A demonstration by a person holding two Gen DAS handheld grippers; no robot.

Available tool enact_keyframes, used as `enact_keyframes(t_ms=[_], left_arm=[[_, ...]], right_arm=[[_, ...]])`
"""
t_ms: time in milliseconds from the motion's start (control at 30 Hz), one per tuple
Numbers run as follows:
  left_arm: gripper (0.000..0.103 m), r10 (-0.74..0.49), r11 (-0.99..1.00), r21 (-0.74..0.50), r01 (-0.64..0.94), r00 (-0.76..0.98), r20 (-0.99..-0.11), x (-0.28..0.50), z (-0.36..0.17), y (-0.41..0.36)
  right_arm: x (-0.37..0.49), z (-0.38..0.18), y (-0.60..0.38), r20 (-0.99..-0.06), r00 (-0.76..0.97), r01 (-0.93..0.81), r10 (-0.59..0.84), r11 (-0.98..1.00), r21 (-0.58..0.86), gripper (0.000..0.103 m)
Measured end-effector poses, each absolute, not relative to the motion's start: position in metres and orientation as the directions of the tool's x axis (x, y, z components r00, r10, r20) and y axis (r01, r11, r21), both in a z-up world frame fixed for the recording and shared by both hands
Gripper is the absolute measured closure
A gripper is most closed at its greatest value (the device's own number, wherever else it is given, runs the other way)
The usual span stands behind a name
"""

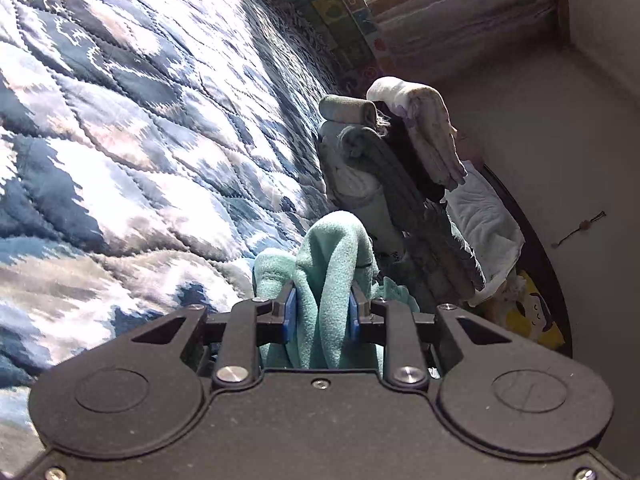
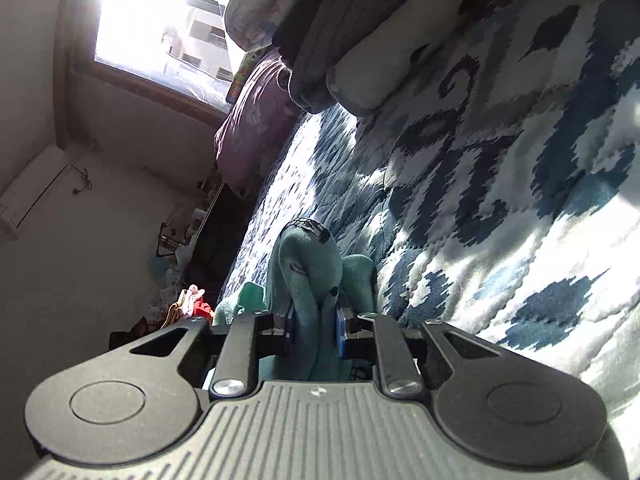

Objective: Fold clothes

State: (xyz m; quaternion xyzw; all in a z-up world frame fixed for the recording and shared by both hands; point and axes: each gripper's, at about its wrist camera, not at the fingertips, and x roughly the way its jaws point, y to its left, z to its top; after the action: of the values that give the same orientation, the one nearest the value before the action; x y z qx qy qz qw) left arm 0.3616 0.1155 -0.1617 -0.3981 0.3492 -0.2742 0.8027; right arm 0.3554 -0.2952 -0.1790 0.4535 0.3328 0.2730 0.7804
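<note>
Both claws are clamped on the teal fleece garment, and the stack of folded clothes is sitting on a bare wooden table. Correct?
Not quite. Both the left claw and the right claw are shut on the teal fleece garment, but the stack of folded clothes rests on a blue and white quilted bedspread, not a wooden table. The left wrist view shows this, and the right wrist view agrees.

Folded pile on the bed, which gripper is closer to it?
Left. The left gripper, shut on the teal garment, has the pile just beyond it; the right gripper sees it across open quilt.
</note>
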Motion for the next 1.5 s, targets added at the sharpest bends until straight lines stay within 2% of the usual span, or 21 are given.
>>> enact_keyframes(t_ms=[67, 100, 167, 200, 233, 367, 433, 567, 633, 767, 967, 1067, 1200, 1300, 1400, 1433, 1500], left_arm=[[0.075, -0.711, 0.542, -0.827, 0.150, 0.606, -0.356, 0.362, -0.162, 0.116], [0.071, -0.705, 0.550, -0.820, 0.155, 0.613, -0.357, 0.361, -0.159, 0.116], [0.057, -0.686, 0.575, -0.798, 0.177, 0.636, -0.353, 0.355, -0.149, 0.118], [0.045, -0.663, 0.603, -0.775, 0.189, 0.660, -0.354, 0.351, -0.142, 0.120], [0.043, -0.631, 0.641, -0.739, 0.210, 0.693, -0.350, 0.345, -0.132, 0.121], [0.043, -0.573, 0.755, -0.554, 0.350, 0.763, -0.299, 0.312, -0.094, 0.113], [0.043, -0.609, 0.768, -0.443, 0.462, 0.740, -0.285, 0.292, -0.083, 0.096], [0.043, -0.639, 0.763, -0.214, 0.610, 0.661, -0.393, 0.267, -0.096, 0.056], [0.043, -0.596, 0.774, -0.108, 0.624, 0.660, -0.458, 0.266, -0.112, 0.042], [0.041, -0.567, 0.762, -0.013, 0.647, 0.658, -0.496, 0.271, -0.131, 0.031], [0.039, -0.576, 0.755, -0.032, 0.655, 0.639, -0.509, 0.277, -0.139, 0.031], [0.039, -0.595, 0.749, -0.061, 0.659, 0.631, -0.498, 0.275, -0.132, 0.036], [0.040, -0.599, 0.790, -0.130, 0.600, 0.706, -0.378, 0.277, -0.111, 0.053], [0.040, -0.570, 0.821, -0.176, 0.543, 0.764, -0.302, 0.293, -0.100, 0.058], [0.041, -0.571, 0.820, -0.257, 0.512, 0.768, -0.292, 0.314, -0.106, 0.061], [0.041, -0.575, 0.816, -0.275, 0.508, 0.761, -0.300, 0.318, -0.110, 0.061], [0.041, -0.574, 0.819, -0.246, 0.519, 0.745, -0.339, 0.321, -0.117, 0.054]], right_arm=[[0.355, -0.177, -0.293, -0.279, 0.631, -0.125, 0.724, 0.450, 0.884, 0.082], [0.352, -0.174, -0.294, -0.272, 0.639, -0.133, 0.719, 0.452, 0.882, 0.078], [0.345, -0.162, -0.299, -0.261, 0.678, -0.156, 0.687, 0.481, 0.863, 0.067], [0.339, -0.154, -0.304, -0.255, 0.707, -0.171, 0.660, 0.509, 0.843, 0.061], [0.334, -0.145, -0.309, -0.247, 0.734, -0.185, 0.632, 0.537, 0.823, 0.061], [0.306, -0.107, -0.307, -0.200, 0.801, -0.333, 0.564, 0.698, 0.634, 0.061], [0.291, -0.095, -0.291, -0.202, 0.777, -0.445, 0.597, 0.746, 0.495, 0.061], [0.271, -0.094, -0.254, -0.279, 0.698, -0.594, 0.659, 0.751, 0.289, 0.061], [0.268, -0.101, -0.238, -0.342, 0.677, -0.616, 0.652, 0.756, 0.222, 0.061], [0.268, -0.114, -0.222, -0.406, 0.682, -0.610, 0.608, 0.780, 0.141, 0.060], [0.258, -0.125, -0.211, -0.437, 0.704, -0.600, 0.560, 0.798, 0.056, 0.059], [0.261, -0.114, -0.220, -0.415, 0.680, -0.623, 0.604, 0.775, 0.106, 0.060], [0.264, -0.093, -0.229, -0.307, 0.748, -0.593, 0.588, 0.800, 0.089, 0.060], [0.278, -0.090, -0.225, -0.291, 0.781, -0.559, 0.553, 0.827, 0.070, 0.059], [0.294, -0.092, -0.218, -0.282, 0.801, -0.535, 0.528, 0.843, 0.058, 0.058], [0.301, -0.095, -0.217, -0.290, 0.799, -0.531, 0.526, 0.845, 0.066, 0.055], [0.315, -0.105, -0.211, -0.349, 0.796, -0.509, 0.494, 0.859, 0.056, 0.054]])
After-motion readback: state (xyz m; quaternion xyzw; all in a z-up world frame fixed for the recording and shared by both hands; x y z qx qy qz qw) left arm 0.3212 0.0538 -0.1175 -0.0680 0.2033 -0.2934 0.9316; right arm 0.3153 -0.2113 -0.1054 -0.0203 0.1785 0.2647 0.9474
